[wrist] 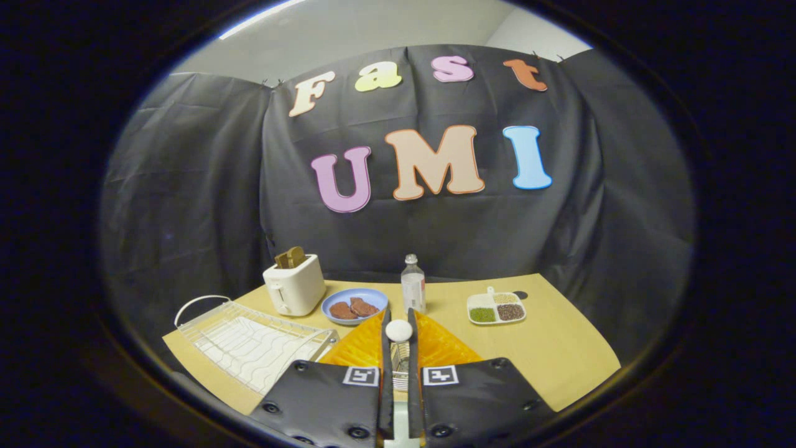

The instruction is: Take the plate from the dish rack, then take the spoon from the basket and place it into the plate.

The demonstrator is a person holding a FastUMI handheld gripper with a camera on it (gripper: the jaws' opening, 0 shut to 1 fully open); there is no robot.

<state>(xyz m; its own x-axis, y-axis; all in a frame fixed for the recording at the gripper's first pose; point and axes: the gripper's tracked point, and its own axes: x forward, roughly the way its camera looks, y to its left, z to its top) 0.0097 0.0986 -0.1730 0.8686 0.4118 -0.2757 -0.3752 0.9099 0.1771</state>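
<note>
Spoon is clamped between the fingers of the tool, raised above an orange plate beside the empty dish rack; placement apparently remains.

The camera rides on the tool and looks forward along its fingers, low over the near edge of the worktop, facing the booth's back wall across it, close above the orange plate.

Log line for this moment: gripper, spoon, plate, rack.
gripper: shut on spoon | spoon: above orange plate | rack: empty, beside plate | step: spoon not yet released
</note>
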